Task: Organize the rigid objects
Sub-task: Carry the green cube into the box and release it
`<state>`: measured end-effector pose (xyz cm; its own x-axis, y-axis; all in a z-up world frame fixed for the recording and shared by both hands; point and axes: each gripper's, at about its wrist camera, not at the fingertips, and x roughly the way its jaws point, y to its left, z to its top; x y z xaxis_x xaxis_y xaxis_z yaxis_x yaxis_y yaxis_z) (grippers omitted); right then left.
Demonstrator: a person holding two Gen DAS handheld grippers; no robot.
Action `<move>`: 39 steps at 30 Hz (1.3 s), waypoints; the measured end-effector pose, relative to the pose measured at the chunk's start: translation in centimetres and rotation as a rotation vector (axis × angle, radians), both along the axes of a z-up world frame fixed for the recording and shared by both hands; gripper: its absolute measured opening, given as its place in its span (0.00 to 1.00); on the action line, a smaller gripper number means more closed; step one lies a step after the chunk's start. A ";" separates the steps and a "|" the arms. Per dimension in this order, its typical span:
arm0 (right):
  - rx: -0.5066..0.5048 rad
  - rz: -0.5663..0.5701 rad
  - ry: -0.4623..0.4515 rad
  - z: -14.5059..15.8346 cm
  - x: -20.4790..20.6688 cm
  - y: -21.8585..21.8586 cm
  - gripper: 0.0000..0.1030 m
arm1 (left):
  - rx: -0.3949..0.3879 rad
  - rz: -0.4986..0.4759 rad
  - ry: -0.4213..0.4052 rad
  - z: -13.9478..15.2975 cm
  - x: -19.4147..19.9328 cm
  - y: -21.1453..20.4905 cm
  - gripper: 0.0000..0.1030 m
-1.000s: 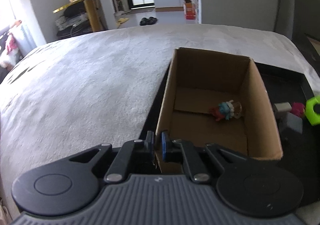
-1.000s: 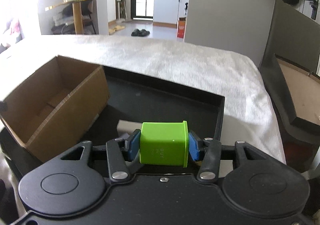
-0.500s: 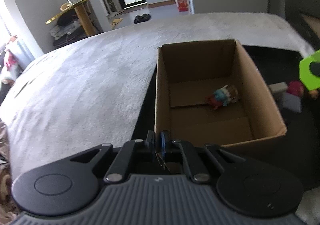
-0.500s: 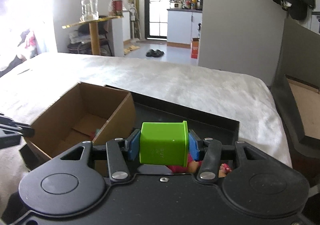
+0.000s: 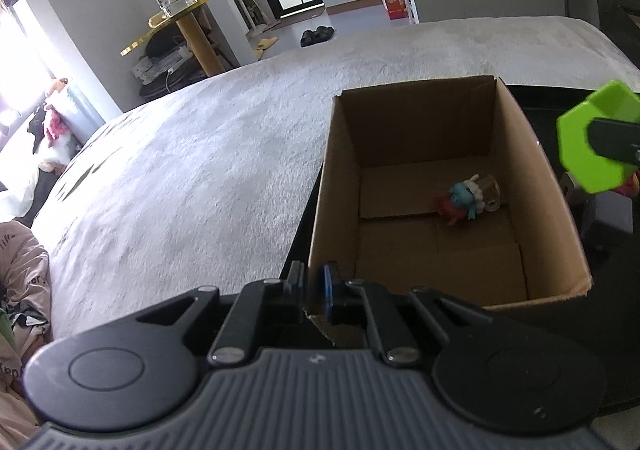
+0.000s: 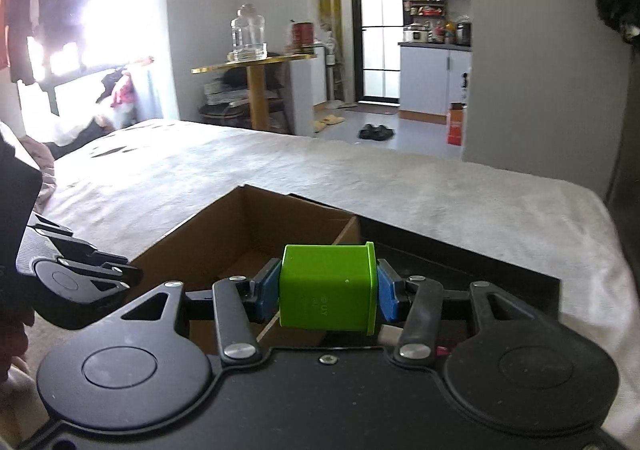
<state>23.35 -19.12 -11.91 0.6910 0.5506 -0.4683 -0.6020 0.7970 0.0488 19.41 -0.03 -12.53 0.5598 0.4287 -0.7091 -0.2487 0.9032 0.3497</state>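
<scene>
Blue-padded fingers (image 6: 269,292) of the right gripper (image 6: 327,292) clamp the green hexagonal block (image 6: 327,286).
It hangs mid-frame, tilted slightly downward, over the cardboard box (image 6: 224,234); the left gripper (image 5: 314,290) pinches the box's near lower corner.

Bright window (image 6: 104,21) left, gold side table (image 6: 252,61), kitchen door (image 6: 378,25) behind.

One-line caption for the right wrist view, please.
Right tongs shut on a green block, held above the near end of the open cardboard box in the black tray.
</scene>
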 end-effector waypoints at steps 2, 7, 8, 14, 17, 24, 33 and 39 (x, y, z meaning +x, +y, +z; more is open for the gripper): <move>0.001 0.014 -0.005 0.1 0.4 0.5 0.47 | -0.004 -0.002 -0.003 0.1 0.0 0.1 0.07; 0.034 0.055 -0.005 0.9 0.9 1.7 0.47 | 0.002 -0.009 -0.004 0.0 -0.3 0.0 0.08; 0.041 0.068 -0.005 1.0 0.9 2.0 0.47 | -0.001 -0.013 -0.006 0.0 -0.3 0.0 0.08; 0.055 0.142 0.022 0.9 0.8 3.3 0.47 | -0.011 -0.060 -0.013 -0.1 -0.5 0.9 0.07; 0.056 0.184 0.016 0.8 0.4 4.0 0.47 | -0.019 -0.085 -0.011 0.0 -0.6 1.2 0.07; 0.042 0.247 0.016 0.5 0.3 6.1 0.47 | -0.023 -0.067 -0.002 -0.2 -0.5 2.0 0.08; 0.052 0.273 0.013 0.0 0.5 7.8 0.48 | -0.049 -0.029 -0.017 -0.1 -0.4 2.6 0.08; 0.072 0.267 0.053 -0.5 1.1 8.3 0.56 | -0.046 -0.012 -0.026 -0.3 -0.5 2.6 0.09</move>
